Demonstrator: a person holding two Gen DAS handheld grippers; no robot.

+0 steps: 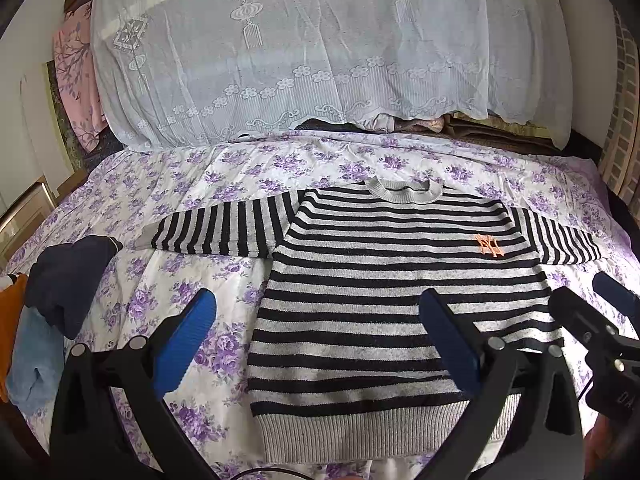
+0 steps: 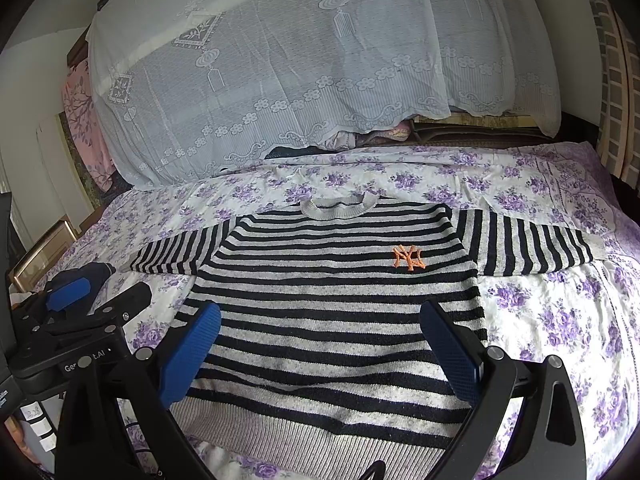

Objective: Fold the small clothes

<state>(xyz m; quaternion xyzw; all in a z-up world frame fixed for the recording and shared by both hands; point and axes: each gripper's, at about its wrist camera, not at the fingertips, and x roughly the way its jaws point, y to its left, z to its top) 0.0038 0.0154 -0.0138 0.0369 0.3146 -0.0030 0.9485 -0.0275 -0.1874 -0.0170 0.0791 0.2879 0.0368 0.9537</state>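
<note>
A small black-and-grey striped sweater (image 1: 384, 280) with an orange logo lies flat, face up, on the floral bedsheet (image 1: 168, 184), both sleeves spread sideways. My left gripper (image 1: 316, 344) is open and empty above the sweater's lower left edge. My right gripper (image 2: 320, 354) is open and empty above the sweater (image 2: 340, 292) near its hem. The right gripper shows at the right edge of the left wrist view (image 1: 608, 320). The left gripper shows at the left of the right wrist view (image 2: 76, 300).
A pile of clothes, dark navy (image 1: 68, 276), orange and light blue (image 1: 32, 364), lies left of the sweater. A tall heap under a white lace cover (image 1: 304, 48) stands at the back of the bed. A brick-pattern wall (image 1: 624, 120) is at right.
</note>
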